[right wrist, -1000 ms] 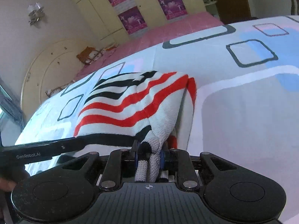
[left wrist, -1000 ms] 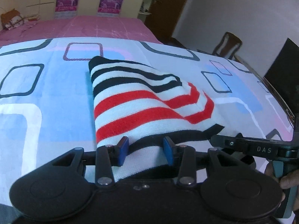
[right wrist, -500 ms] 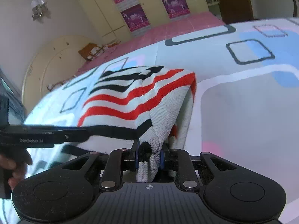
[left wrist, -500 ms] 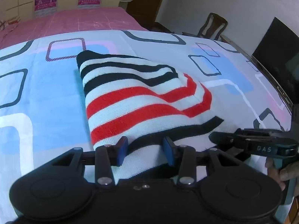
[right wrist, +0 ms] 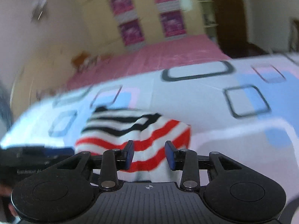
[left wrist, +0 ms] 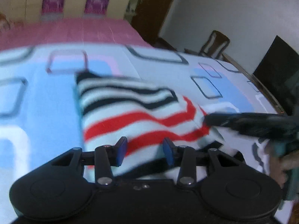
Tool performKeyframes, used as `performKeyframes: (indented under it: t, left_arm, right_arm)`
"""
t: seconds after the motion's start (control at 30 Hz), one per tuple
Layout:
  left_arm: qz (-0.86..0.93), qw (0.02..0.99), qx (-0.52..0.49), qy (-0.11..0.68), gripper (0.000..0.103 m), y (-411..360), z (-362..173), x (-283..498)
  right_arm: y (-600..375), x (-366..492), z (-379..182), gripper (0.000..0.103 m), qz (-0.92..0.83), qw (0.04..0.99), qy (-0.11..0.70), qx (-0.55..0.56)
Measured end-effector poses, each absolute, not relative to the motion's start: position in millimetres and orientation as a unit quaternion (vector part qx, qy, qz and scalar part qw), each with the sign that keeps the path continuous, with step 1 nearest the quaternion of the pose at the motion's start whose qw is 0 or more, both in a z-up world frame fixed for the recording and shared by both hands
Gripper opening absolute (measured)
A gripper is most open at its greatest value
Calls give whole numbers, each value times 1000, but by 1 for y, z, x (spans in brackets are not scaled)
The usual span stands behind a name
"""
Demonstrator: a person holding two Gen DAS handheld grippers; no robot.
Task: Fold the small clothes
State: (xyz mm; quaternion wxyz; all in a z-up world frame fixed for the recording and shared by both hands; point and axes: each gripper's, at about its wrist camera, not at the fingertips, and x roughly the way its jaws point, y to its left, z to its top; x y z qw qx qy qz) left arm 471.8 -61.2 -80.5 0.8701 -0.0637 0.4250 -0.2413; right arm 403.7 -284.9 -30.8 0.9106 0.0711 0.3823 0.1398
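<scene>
From the left wrist view, the left claw [left wrist: 144, 151] is hanging over the near edge of a striped knitted garment [left wrist: 130, 115], its blue pads [left wrist: 121, 150] standing apart with the cloth lying below and between them; the picture is blurred, and nothing is pressing on the fabric there. The garment, banded in black, white and red, is lying folded on the bed [left wrist: 37, 100], on a sheet printed with blue, pink and dark rounded squares. To the right, the other tool, the right claw [left wrist: 209, 120], is reaching in from the side with its tip at the garment's red-striped right edge; from here I cannot tell how its jaws are standing. A hand [left wrist: 280, 160] is gripping its handle at the right border. A chair [left wrist: 214, 44] and a dark screen [left wrist: 276, 69] are standing beyond the bed.

From the right wrist view, the right claw [right wrist: 149, 155] is showing its two blue pads [right wrist: 129, 154] parted, with the garment [right wrist: 130, 130] lying just past and between them, not pinched. The garment is sitting in a low heap on the bed [right wrist: 205, 115]. At the left border the left claw's dark body [right wrist: 35, 155] is reaching in beside the cloth. Purple posters [right wrist: 130, 18] are hanging on the cupboard doors behind.
</scene>
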Motion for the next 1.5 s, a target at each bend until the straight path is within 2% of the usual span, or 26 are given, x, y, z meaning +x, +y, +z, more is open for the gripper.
performKeyframes:
  t: [0.03, 0.1, 0.23, 0.37, 0.5, 0.6, 0.77, 0.9, 1.0, 1.23, 1.3, 1.37, 1.5]
  left_arm:
    - [-241, 870, -44, 427, 42, -69, -84, 470]
    - [-232, 876, -21, 422, 42, -79, -85, 467]
    - [-238, 878, -15, 414, 42, -78, -84, 463]
    - [-252, 885, -49, 388, 37, -55, -71, 444]
    - [-261, 892, -52, 365, 37, -46, -56, 400]
    - [-258, 887, -43, 380, 37, -50, -60, 377]
    - [-247, 877, -28, 412, 36, -57, -87, 363]
    - [-245, 876, -26, 415, 35, -54, -87, 364]
    - [-246, 888, -53, 385, 34, -41, -68, 359]
    - [-220, 899, -101, 365, 34, -36, -59, 402]
    - [-225, 893, -96, 377, 34, -46, -65, 411]
    - [-225, 880, -82, 412, 36, -55, -78, 416]
    - [-219, 873, -98, 424, 36, -51, -78, 422]
  right_arm:
    - [-279, 411, -47, 12, 124, 898, 420, 37]
    - [-287, 409, -66, 12, 115, 899, 420, 47]
    - [-290, 406, -61, 12, 110, 898, 422, 57]
    - [-295, 387, -37, 13, 112, 910, 393, 77]
    - [-296, 345, -14, 13, 158, 913, 370, 72]
    - [-285, 320, -16, 13, 189, 902, 386, 37]
    - [-272, 295, -54, 12, 179, 879, 440, -29]
    - [-273, 284, -57, 12, 186, 879, 439, -18]
    - [-295, 282, -38, 13, 171, 896, 407, 40]
    - [-315, 321, -19, 13, 133, 916, 367, 98]
    - [-311, 332, -26, 13, 139, 904, 390, 102]
    - [-297, 337, -46, 12, 135, 885, 442, 56]
    - [-291, 333, -45, 12, 127, 886, 446, 33]
